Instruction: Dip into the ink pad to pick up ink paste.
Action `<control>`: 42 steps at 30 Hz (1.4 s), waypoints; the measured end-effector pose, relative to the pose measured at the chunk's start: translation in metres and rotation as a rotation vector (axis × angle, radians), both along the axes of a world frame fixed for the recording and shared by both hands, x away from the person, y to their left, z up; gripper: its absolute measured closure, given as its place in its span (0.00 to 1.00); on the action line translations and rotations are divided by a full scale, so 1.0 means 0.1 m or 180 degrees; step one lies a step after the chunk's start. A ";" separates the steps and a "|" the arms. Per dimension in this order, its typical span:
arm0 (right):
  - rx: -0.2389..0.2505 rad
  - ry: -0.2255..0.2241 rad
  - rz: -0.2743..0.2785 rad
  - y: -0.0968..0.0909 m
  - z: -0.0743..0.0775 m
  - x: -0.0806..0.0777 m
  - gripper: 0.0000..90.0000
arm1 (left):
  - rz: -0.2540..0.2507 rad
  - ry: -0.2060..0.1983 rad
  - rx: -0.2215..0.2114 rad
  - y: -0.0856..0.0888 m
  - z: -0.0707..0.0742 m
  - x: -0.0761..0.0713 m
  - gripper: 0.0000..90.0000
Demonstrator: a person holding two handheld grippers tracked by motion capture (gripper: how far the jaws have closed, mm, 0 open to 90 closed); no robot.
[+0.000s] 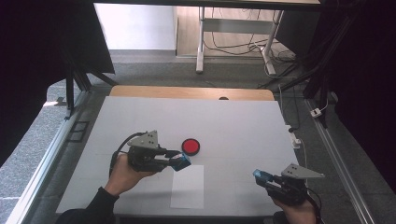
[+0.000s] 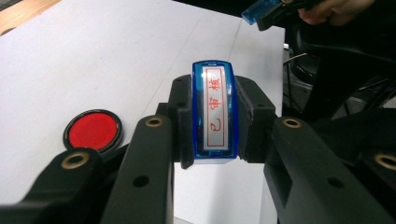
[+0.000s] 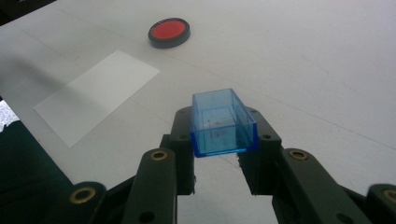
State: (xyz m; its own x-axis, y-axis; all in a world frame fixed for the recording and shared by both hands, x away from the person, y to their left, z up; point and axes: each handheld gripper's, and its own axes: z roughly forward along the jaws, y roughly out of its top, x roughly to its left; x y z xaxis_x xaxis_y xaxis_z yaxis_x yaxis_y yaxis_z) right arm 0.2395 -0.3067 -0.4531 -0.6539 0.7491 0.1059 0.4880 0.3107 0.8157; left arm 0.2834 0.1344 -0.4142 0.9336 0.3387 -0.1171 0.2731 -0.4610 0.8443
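My left gripper (image 1: 181, 161) is shut on a blue stamp (image 2: 214, 112) whose silver face bears red characters; it hovers just above the top edge of the white paper sheet (image 1: 187, 185). A round red ink pad (image 1: 191, 146) in a black case lies just beyond it on the table, also seen as the ink pad (image 2: 93, 129) and the ink pad (image 3: 169, 31). My right gripper (image 1: 261, 177) holds a hollow blue transparent stamp cap (image 3: 222, 123) between its jaws, low at the front right. The cap (image 2: 261, 10) shows far off in the left gripper view.
A white table cover (image 1: 233, 126) spreads over a wooden table, whose far edge (image 1: 187, 92) shows. Metal rails run along both sides. A desk frame and cables (image 1: 243, 46) stand on the floor beyond. The paper sheet (image 3: 95, 95) lies left of my right gripper.
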 end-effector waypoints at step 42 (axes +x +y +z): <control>-0.0065 -0.0009 0.0087 0.03 -0.01 0.00 0.76 | 0.0447 0.0063 0.0299 -0.24 -0.04 0.55 0.78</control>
